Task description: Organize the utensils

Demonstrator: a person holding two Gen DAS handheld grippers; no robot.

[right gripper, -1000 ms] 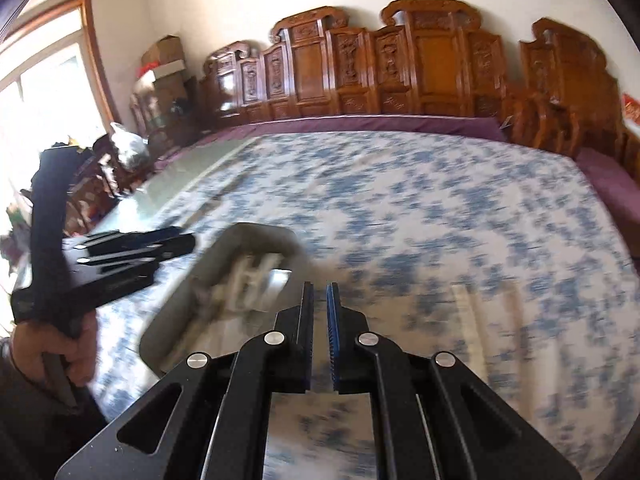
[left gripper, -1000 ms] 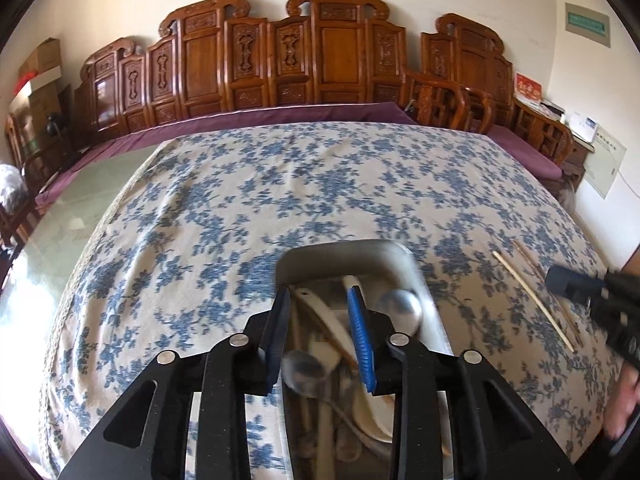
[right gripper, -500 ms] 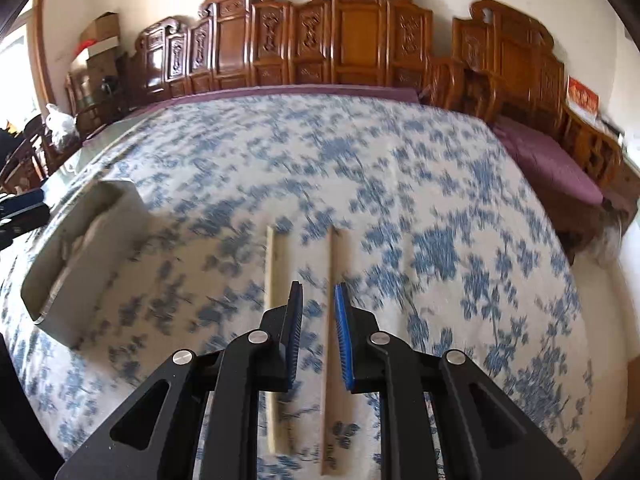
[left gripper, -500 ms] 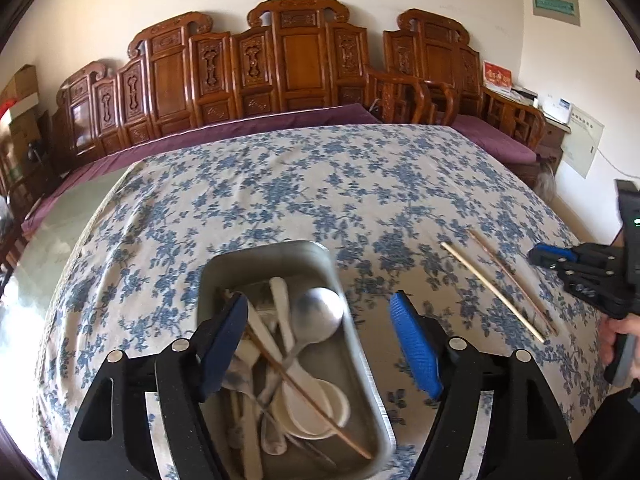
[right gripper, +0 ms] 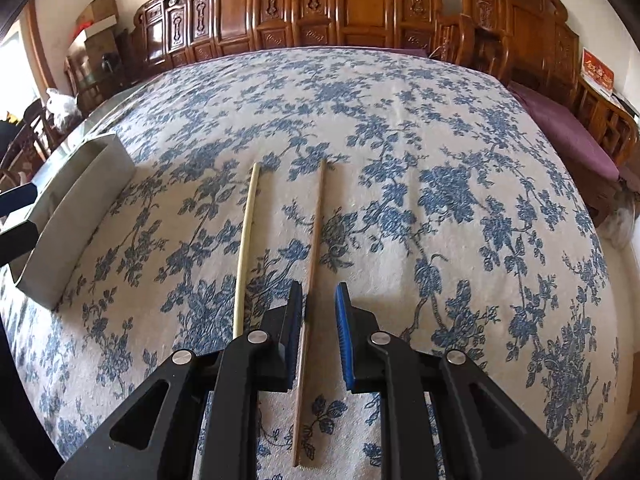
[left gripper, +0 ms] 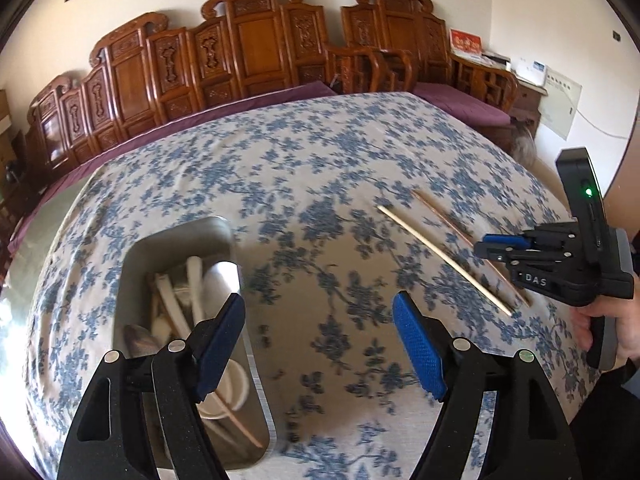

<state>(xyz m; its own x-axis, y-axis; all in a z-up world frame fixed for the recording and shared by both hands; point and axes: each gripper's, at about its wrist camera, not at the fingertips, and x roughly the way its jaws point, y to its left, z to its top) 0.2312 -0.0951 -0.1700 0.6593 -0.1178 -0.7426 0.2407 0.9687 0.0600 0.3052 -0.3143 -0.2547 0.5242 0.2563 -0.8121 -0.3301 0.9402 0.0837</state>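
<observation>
My left tongs [left gripper: 318, 344] hang over the cloth-covered desk [left gripper: 320, 184], with the tray [left gripper: 132, 264] just to their left, spoons [left gripper: 194, 276] and a chopstick lying in it. My right tongs [right gripper: 318, 336] straddle one chopstick [right gripper: 314, 240] on the desk, a second chopstick [right gripper: 248, 236] lying alongside just to its left. The tray sits well off to their left, and carved chairs [right gripper: 352, 4] stand behind the desk.
</observation>
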